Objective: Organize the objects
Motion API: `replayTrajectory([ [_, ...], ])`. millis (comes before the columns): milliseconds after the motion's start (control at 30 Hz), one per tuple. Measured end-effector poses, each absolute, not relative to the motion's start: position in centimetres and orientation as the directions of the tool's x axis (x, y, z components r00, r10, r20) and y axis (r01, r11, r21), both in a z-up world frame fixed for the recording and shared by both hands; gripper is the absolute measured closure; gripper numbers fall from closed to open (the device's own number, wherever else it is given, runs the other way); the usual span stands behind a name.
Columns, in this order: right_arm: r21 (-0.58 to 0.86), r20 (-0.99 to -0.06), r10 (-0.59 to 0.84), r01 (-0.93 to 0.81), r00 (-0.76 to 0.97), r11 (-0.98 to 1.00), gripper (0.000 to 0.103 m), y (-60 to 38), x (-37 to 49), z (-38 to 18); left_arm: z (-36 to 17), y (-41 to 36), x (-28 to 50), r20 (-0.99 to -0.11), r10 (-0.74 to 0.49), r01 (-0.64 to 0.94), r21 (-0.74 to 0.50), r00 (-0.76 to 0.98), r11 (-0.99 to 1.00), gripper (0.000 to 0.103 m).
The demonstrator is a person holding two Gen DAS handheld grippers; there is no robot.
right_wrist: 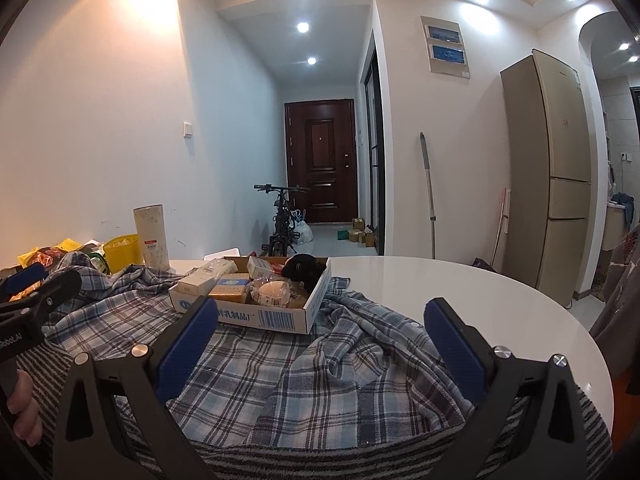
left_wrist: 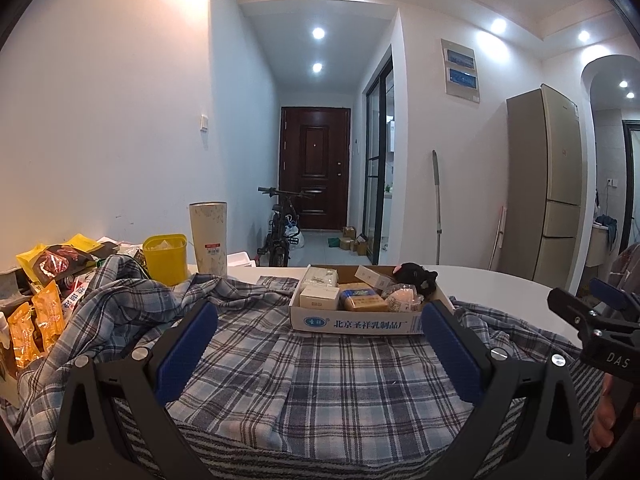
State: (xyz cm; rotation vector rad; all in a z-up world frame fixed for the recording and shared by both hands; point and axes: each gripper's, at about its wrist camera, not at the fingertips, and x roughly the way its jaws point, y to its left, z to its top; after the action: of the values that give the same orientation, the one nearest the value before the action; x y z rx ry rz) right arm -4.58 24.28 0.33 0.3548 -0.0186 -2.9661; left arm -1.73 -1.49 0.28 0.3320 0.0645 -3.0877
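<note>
Broadly, the white round counter point(right_wrist: 460, 296) carries a rumpled blue plaid cloth shirt point(left_wrist: 304, 364); on it sits my shallow cardboard tray point(left_wrist: 356, 320) of small boxes. Both my left gripper point(left_wrist: 320, 344) and right gripper point(right_wrist: 320, 340) hover wide open, empty. I'd pinch cloth edges low, avoiding the tray.

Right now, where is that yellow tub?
In the left wrist view the yellow tub stands at the far left of the table, just left of the tall cream tumbler, behind the rumpled plaid shirt.
</note>
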Motion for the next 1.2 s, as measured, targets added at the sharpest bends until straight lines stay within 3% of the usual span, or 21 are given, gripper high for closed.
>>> replayTrajectory([
  [1200, 0.017, -0.296, -0.154, 0.156, -0.943, -0.988, 0.0, 23.6, -5.7, -0.2, 0.6, -1.4, -1.3, -0.218, -0.023, 0.033, -0.039, -0.976, -0.999, 0.0],
])
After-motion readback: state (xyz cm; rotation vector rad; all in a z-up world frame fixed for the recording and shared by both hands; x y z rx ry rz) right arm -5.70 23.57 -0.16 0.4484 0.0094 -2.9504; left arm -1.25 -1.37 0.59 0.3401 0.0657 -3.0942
